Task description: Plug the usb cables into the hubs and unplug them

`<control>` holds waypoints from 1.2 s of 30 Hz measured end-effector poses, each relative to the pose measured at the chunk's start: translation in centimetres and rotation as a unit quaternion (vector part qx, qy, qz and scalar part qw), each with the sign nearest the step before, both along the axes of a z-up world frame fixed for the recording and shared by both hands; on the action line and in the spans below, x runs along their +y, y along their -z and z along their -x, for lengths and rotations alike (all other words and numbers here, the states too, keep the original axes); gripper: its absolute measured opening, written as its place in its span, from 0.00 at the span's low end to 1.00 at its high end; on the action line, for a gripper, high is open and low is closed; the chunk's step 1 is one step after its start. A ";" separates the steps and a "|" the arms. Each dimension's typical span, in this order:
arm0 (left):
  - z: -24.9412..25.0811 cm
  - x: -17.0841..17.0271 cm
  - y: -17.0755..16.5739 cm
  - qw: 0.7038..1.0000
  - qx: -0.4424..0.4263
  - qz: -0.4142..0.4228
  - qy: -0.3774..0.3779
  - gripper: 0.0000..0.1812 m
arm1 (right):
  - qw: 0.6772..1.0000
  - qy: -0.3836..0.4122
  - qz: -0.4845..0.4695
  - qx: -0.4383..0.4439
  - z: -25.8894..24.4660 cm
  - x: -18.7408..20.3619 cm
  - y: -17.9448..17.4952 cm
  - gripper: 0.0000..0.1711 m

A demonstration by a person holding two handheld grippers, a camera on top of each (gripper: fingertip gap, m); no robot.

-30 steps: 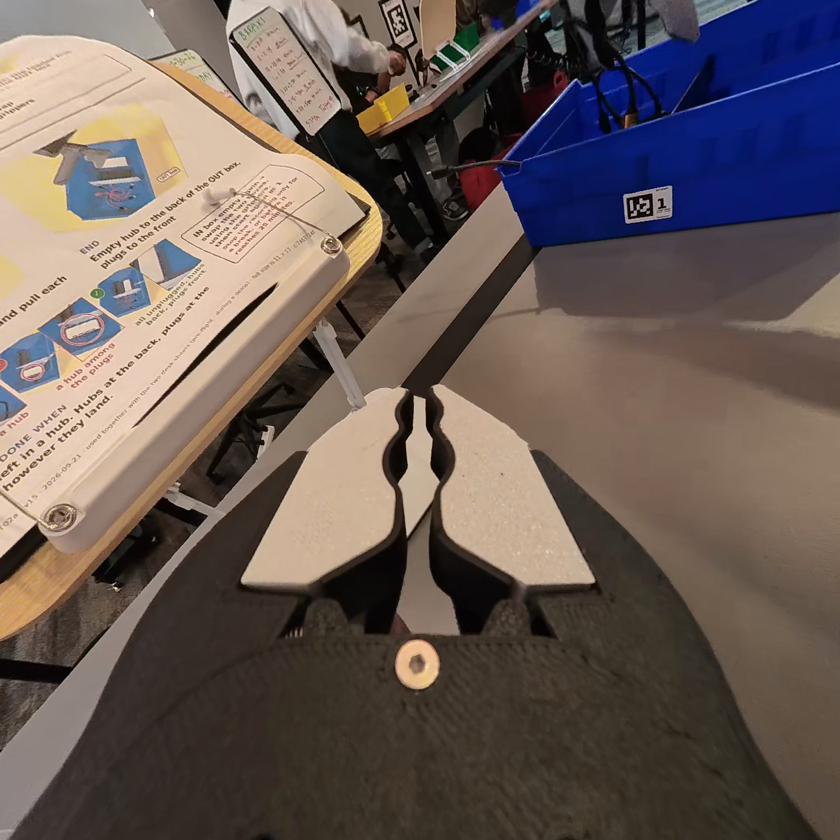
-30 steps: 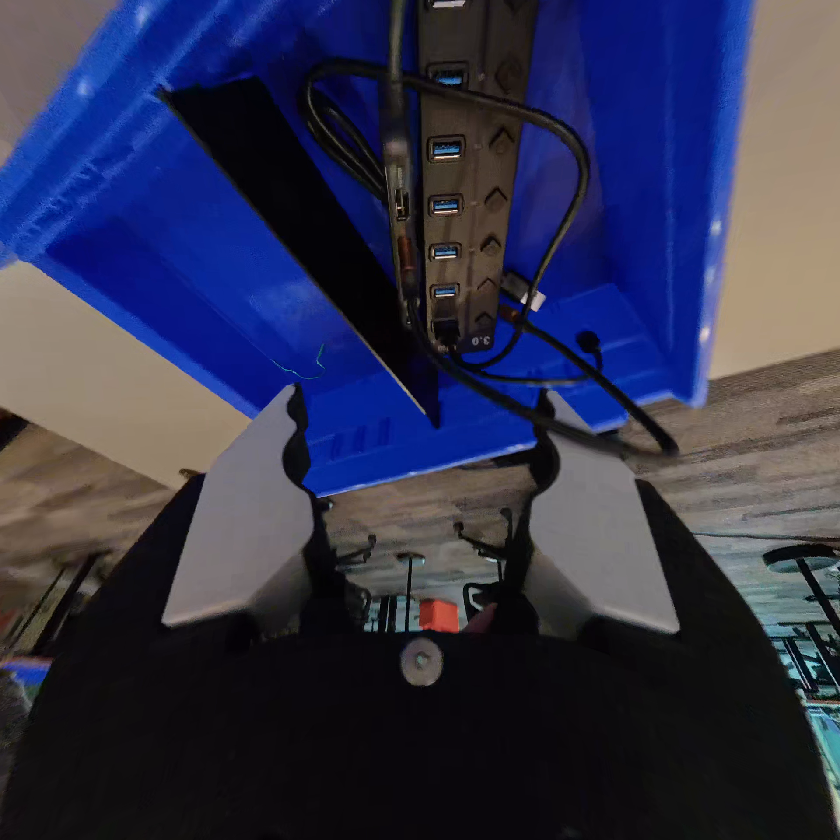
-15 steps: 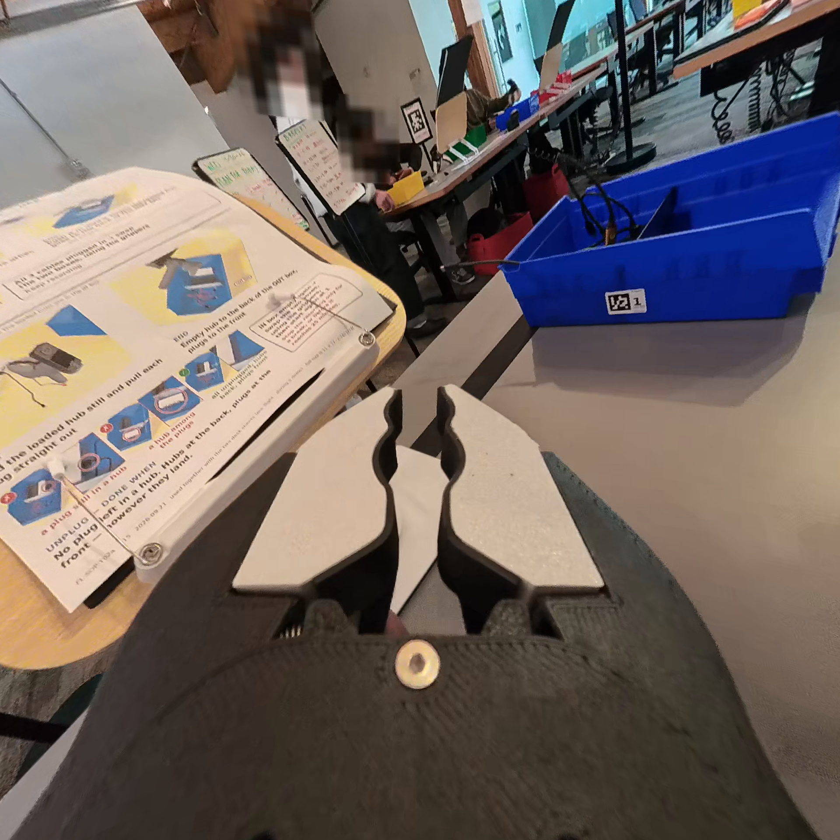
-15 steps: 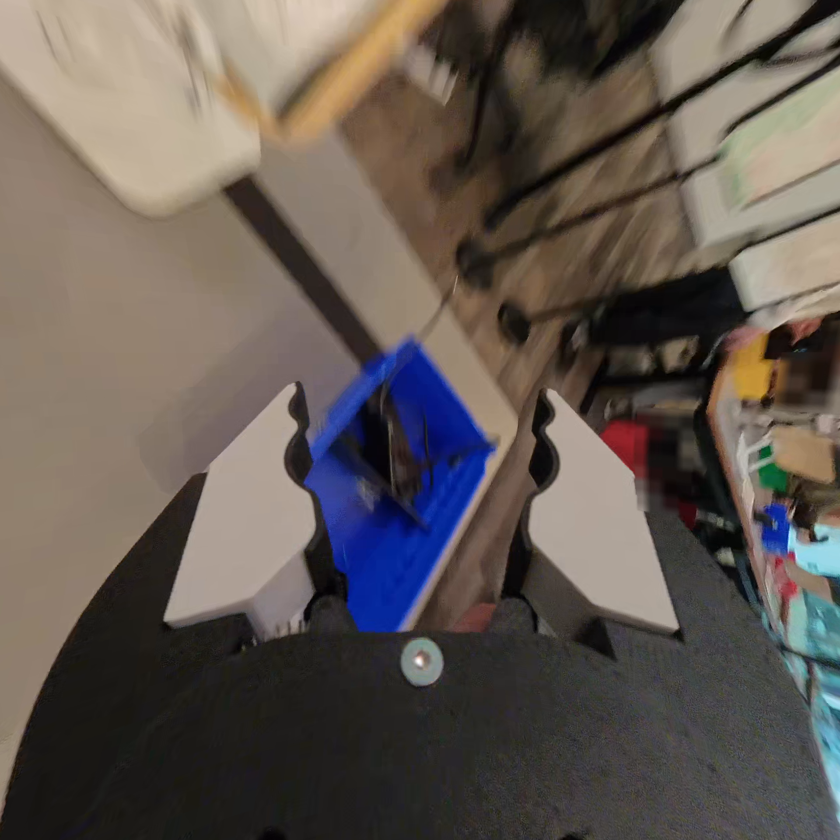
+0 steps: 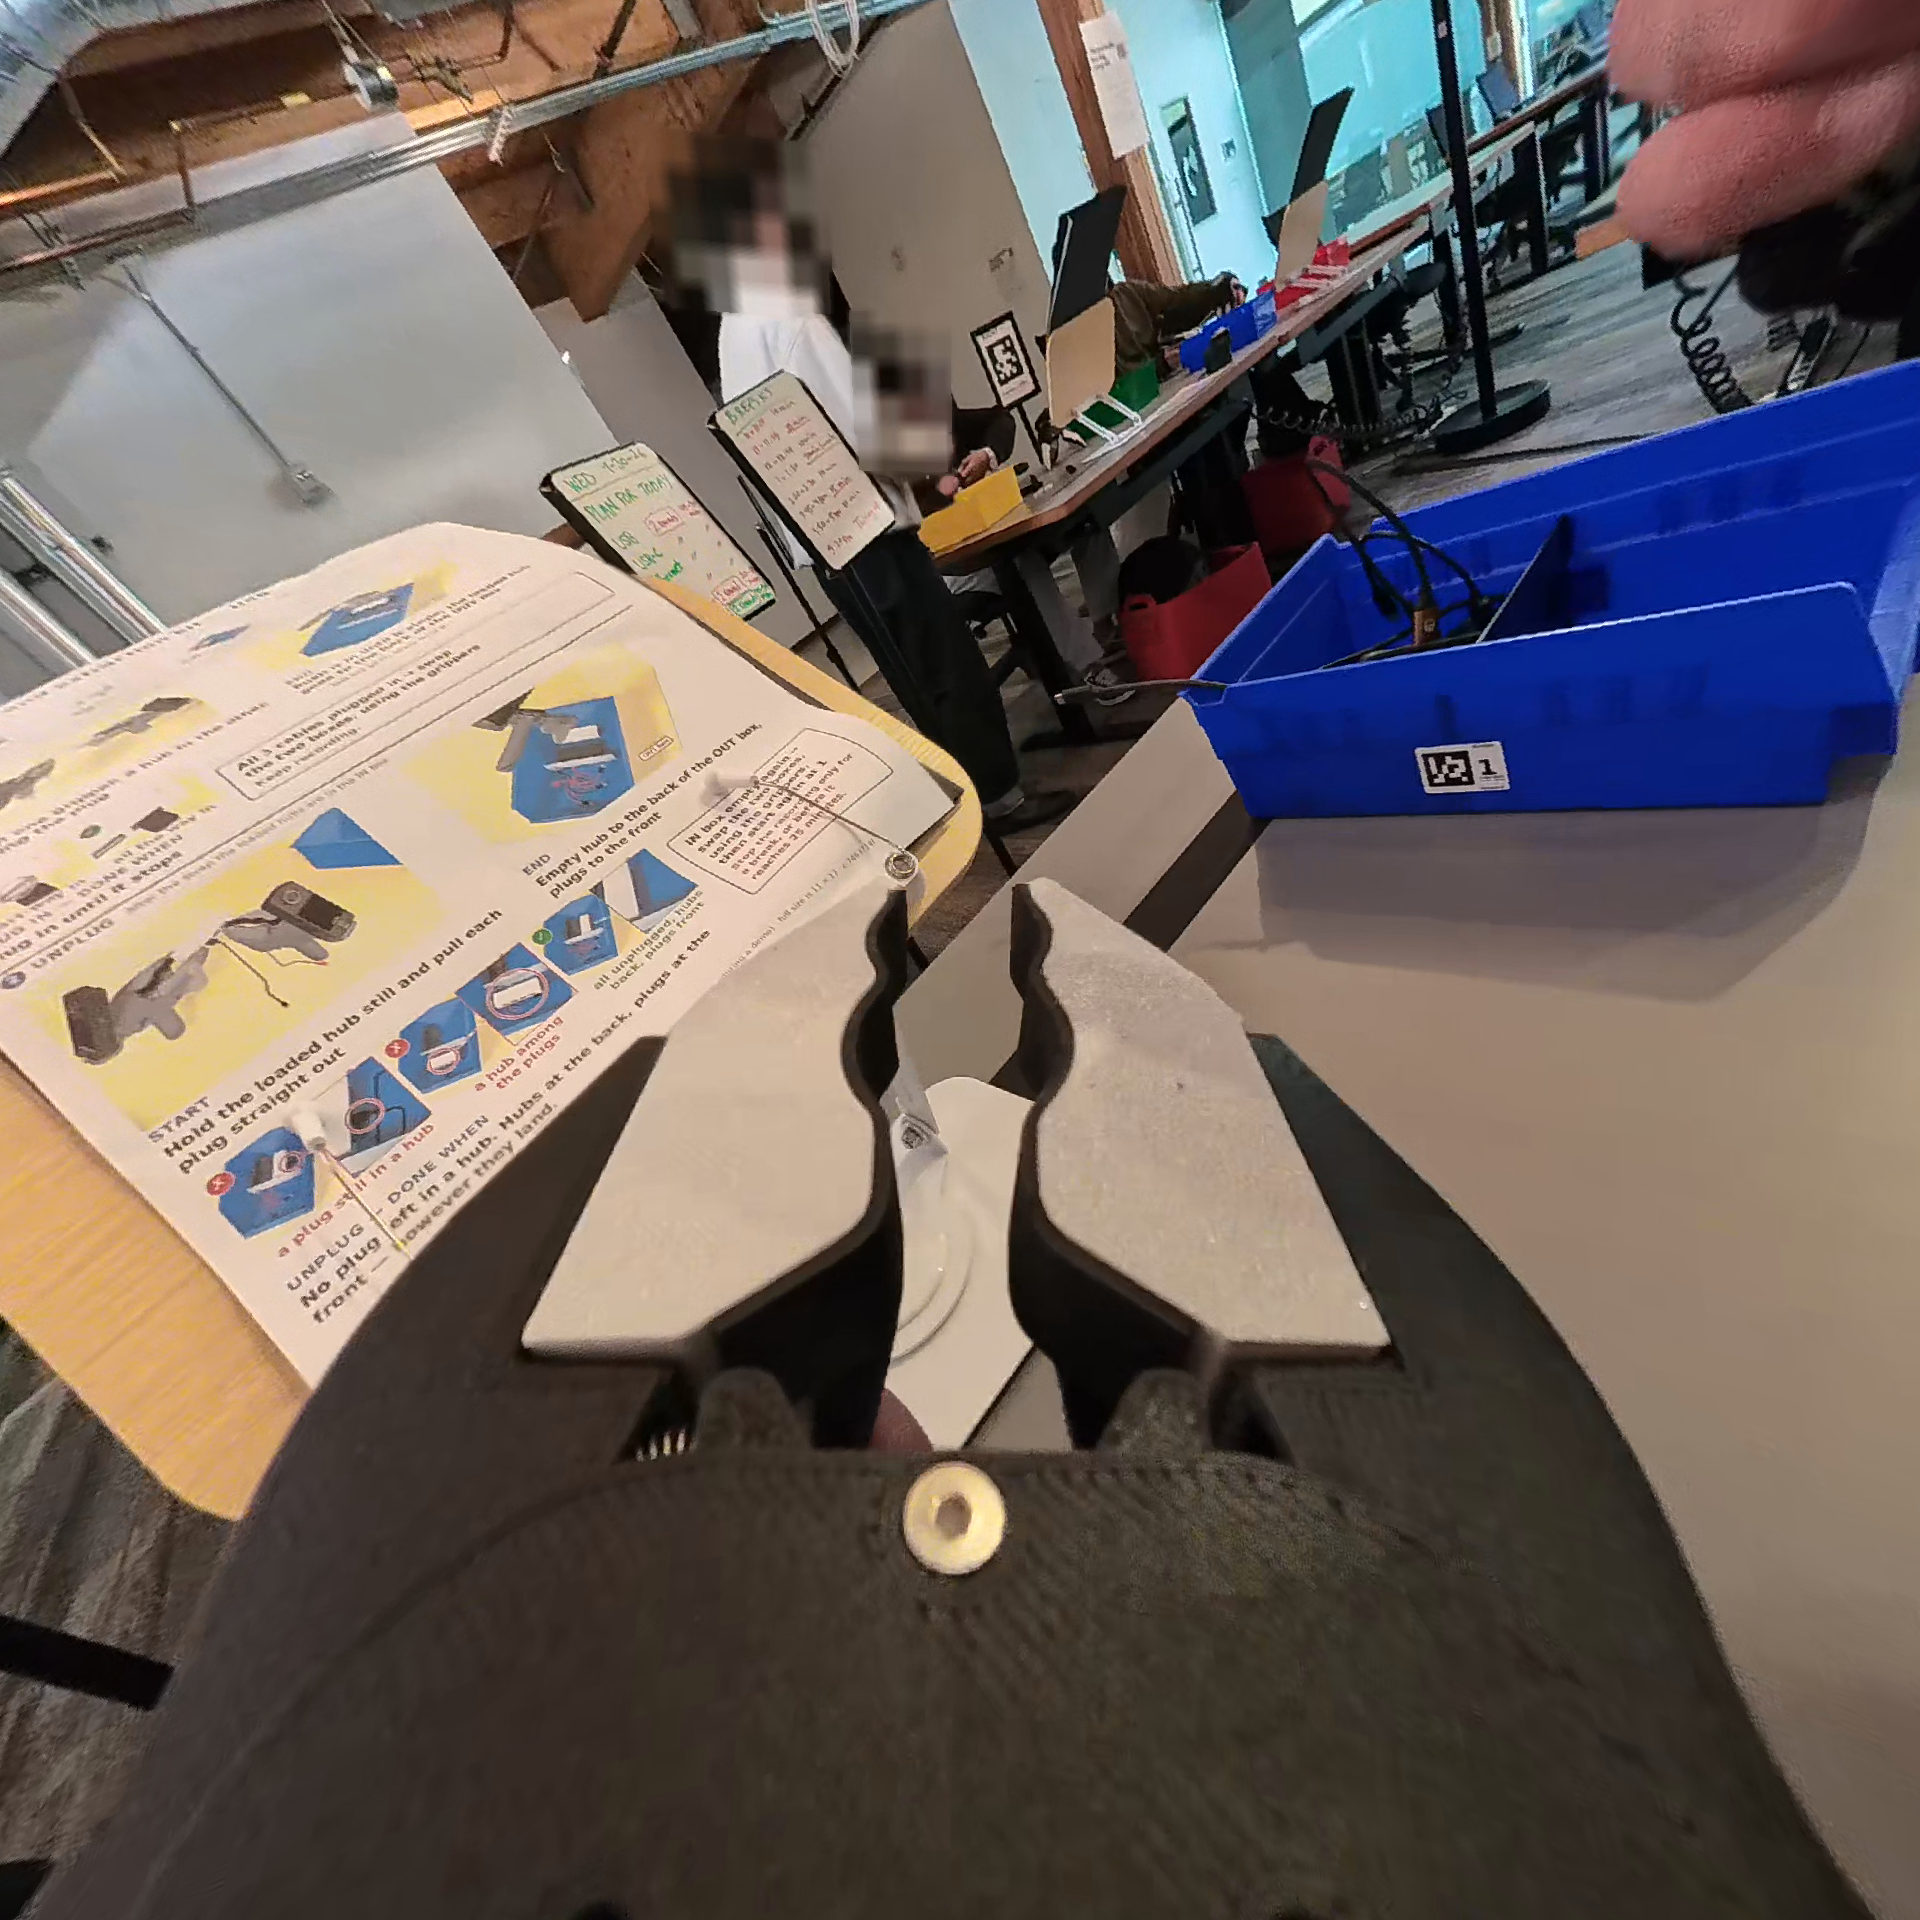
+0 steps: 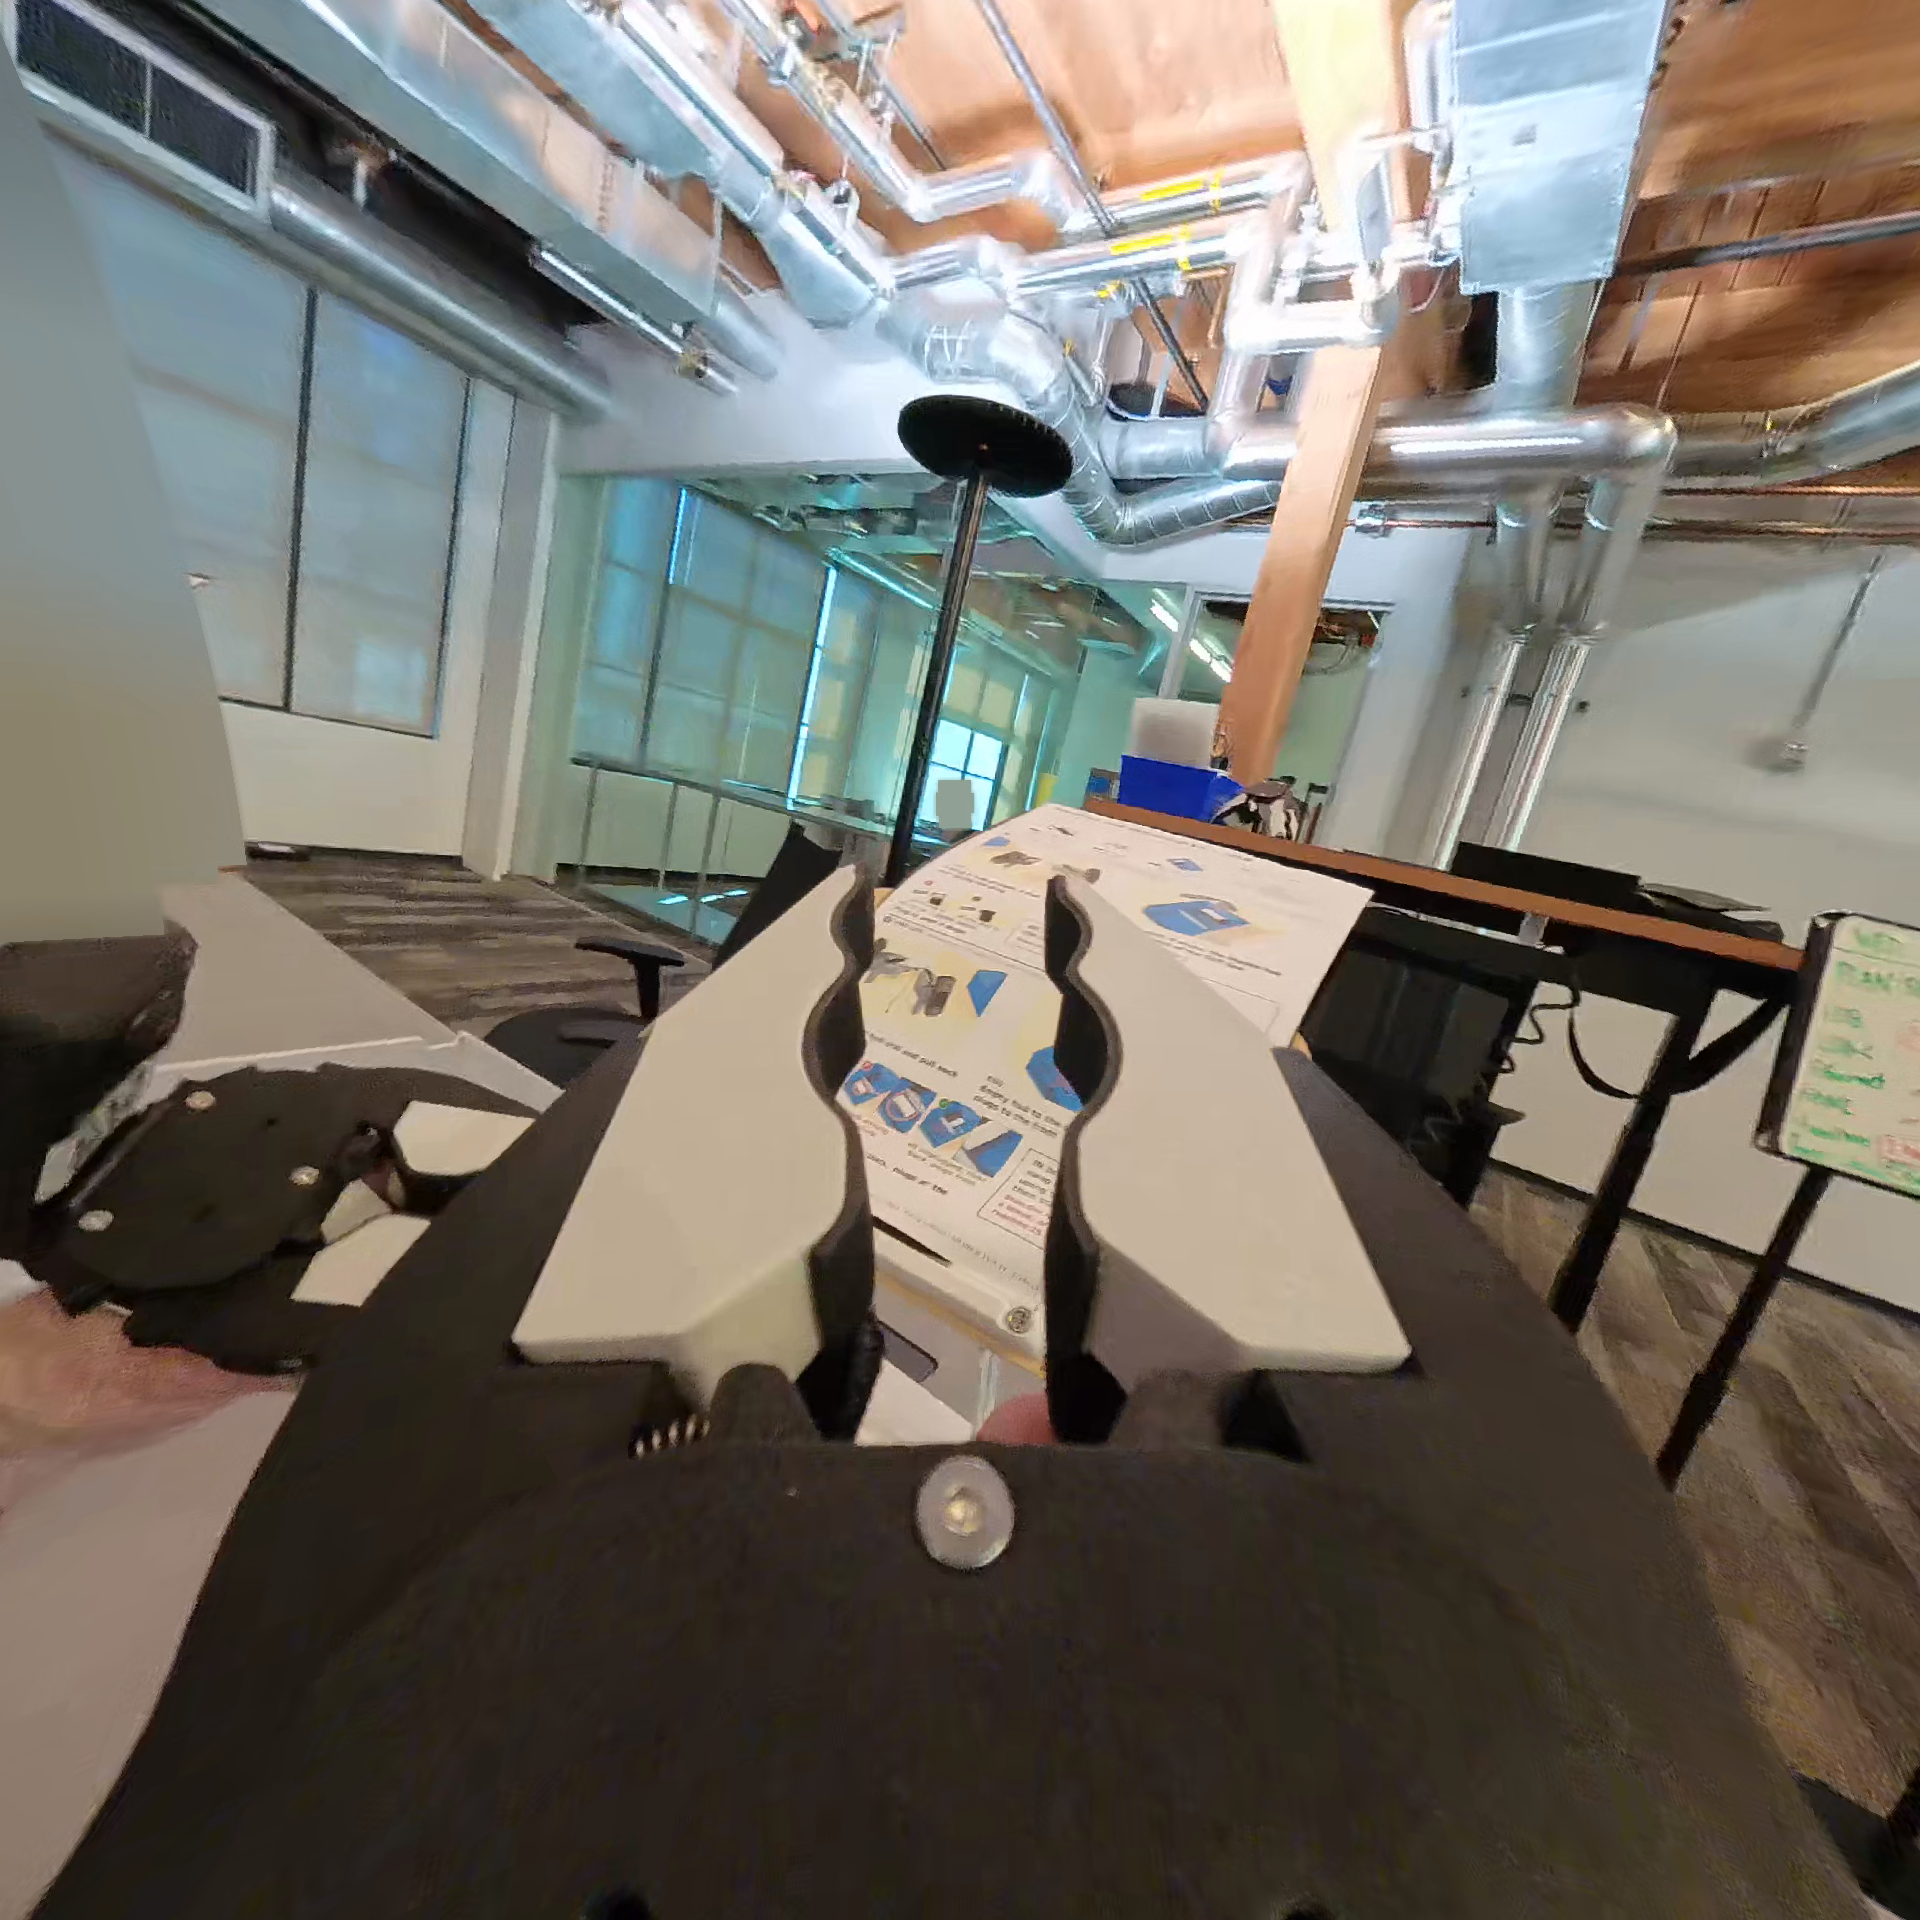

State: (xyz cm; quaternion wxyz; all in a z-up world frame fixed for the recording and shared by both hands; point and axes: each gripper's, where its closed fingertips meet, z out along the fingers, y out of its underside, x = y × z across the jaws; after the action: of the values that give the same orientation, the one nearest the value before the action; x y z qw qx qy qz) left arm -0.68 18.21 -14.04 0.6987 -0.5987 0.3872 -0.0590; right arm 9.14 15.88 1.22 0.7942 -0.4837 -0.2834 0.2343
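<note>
Both my pairs of fingers hold nothing. My left gripper (image 5: 954, 914) has its jaws a narrow way apart over the near edge of the grey table (image 5: 1558, 1195), with a white stand base (image 5: 961, 1195) showing through the gap below them. Ahead and to the right of those fingers, well apart, sits the blue bin (image 5: 1558, 717) with black cables (image 5: 1403, 582) poking up beside its divider; I cannot make out a hub in it. Left of the fingers lies the instruction sheet (image 5: 416, 831) on a wooden board. My right gripper (image 6: 954, 894) is lifted, its jaws a little wider apart, pointing at that same sheet (image 6: 1143, 935) across the room. Low to its left is my left gripper (image 6: 208, 1174).
</note>
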 end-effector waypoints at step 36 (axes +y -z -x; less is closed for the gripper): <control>27.9 -6.3 -6.8 0.938 0.146 -0.048 -0.312 0.18 | 0.965 0.117 0.055 -0.229 0.5 4.5 6.9 0.36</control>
State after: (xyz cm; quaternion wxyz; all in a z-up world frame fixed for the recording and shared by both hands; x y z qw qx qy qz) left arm -28.55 11.86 -7.24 0.6457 -0.6574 0.2812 0.2680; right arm 8.59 20.41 -5.64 0.7022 -0.5973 -0.3858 0.0376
